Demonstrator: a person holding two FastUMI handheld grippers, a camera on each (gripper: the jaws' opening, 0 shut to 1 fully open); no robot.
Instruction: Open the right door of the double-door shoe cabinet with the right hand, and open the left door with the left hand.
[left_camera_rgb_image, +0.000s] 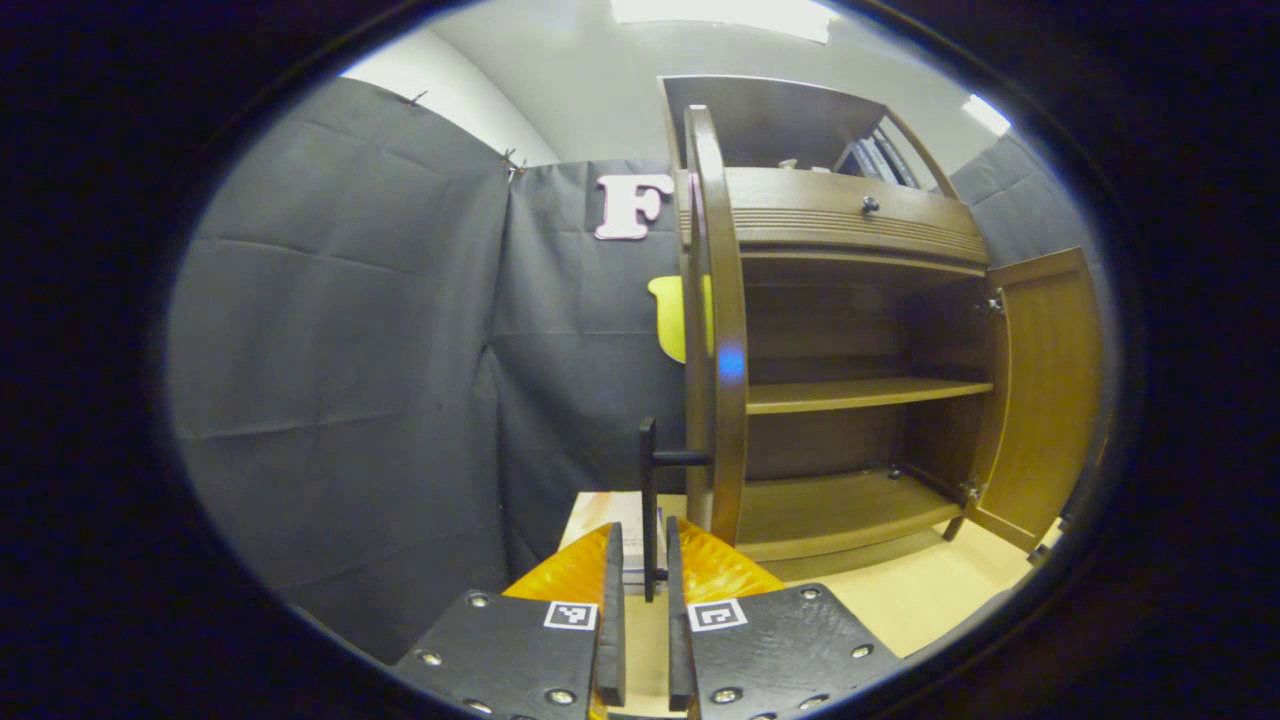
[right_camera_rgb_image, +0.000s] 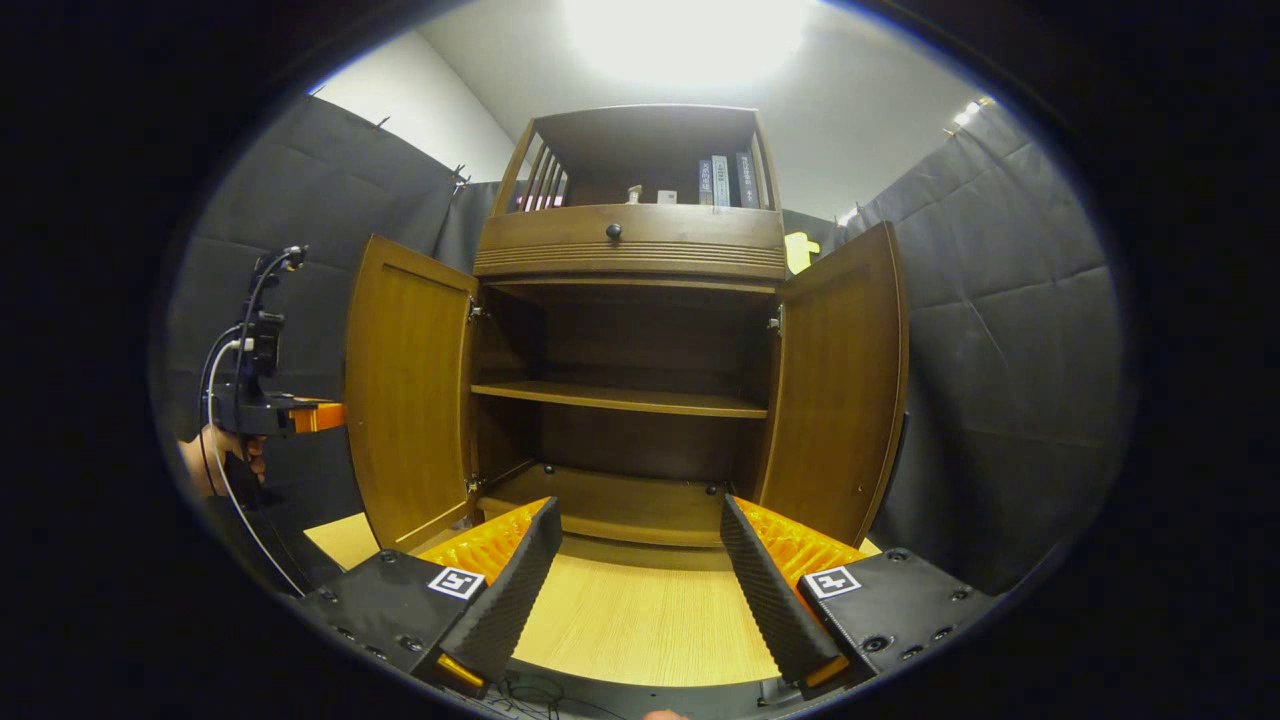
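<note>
The brown shoe cabinet (right_camera_rgb_image: 630, 255) stands with both doors swung wide. Its left door (right_camera_rgb_image: 405, 390) and right door (right_camera_rgb_image: 840, 390) flank bare shelves. In the left gripper view the left door (left_camera_rgb_image: 722, 300) is seen edge-on, and its black bar handle (left_camera_rgb_image: 648, 480) runs down between the fingers of my left gripper (left_camera_rgb_image: 645, 535). The fingers straddle the bar with a slim gap on each side. The right door (left_camera_rgb_image: 1045, 390) hangs open farther off. My right gripper (right_camera_rgb_image: 640, 505) is open wide in front of the bottom shelf, holding nothing. A hand (right_camera_rgb_image: 215, 460) holds the left gripper (right_camera_rgb_image: 270, 405) behind the left door.
A drawer with a dark knob (right_camera_rgb_image: 613, 232) sits above the doors, and books (right_camera_rgb_image: 725, 180) stand in the top compartment. A pale wooden floor (right_camera_rgb_image: 640, 620) lies before the cabinet. Black cloth walls (right_camera_rgb_image: 1000, 350) close in on both sides.
</note>
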